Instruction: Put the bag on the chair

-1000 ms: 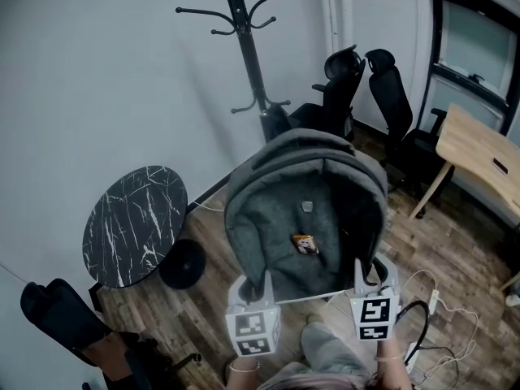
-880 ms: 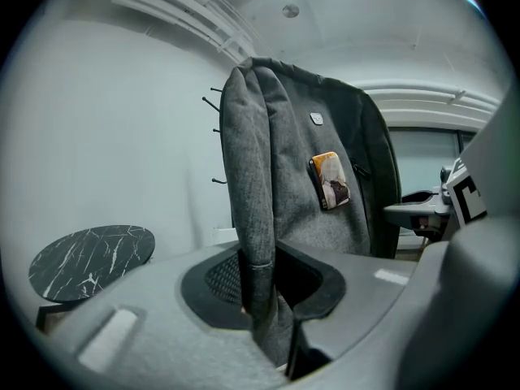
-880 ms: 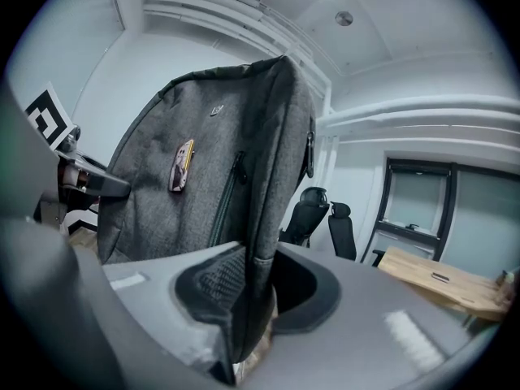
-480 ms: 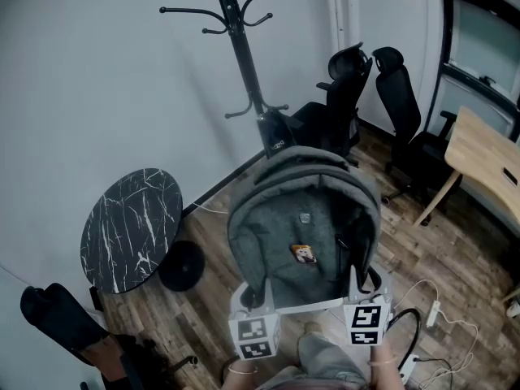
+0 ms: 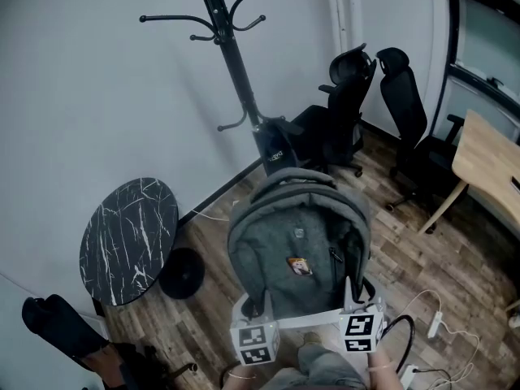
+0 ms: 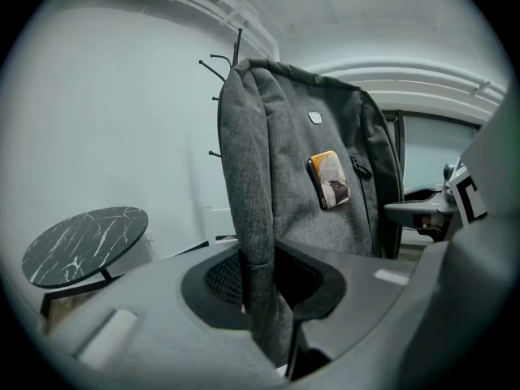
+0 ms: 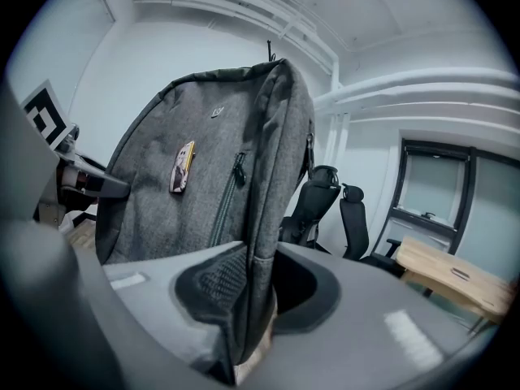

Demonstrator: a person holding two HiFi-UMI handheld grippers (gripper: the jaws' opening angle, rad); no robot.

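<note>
One grey bag (image 5: pixel 296 246) hung upright in front of the person, held at its two lower side edges by two grippers. The left gripper (image 6: pixel 260 287) had its jaws clamped on the bag's left edge seam, with the fabric pinched between the two pads. The right gripper (image 7: pixel 248 291) was clamped in the same way on the right edge, just beside one vertical zip (image 7: pixel 227 201). One small orange-and-white badge (image 5: pixel 299 266) sat on the bag's front panel, below one small grey logo tab (image 5: pixel 298 232).

In the head view the bag was above the wooden floor (image 5: pixel 422 258), between one round black marble-top table (image 5: pixel 126 230) on the left and one pale wooden desk (image 5: pixel 487 165) on the right. One black coat stand (image 5: pixel 236 63) stood behind the bag against the white wall. Two black office chairs (image 5: pixel 345 96) stood side by side by the far wall, well apart from the bag. One pale strip (image 5: pixel 313 319) showed under the bag between the two grippers; it may have been a seat edge, but too little of it was visible to tell. One bundle of cables (image 5: pixel 422 323) lay on the floor at the lower right.
</note>
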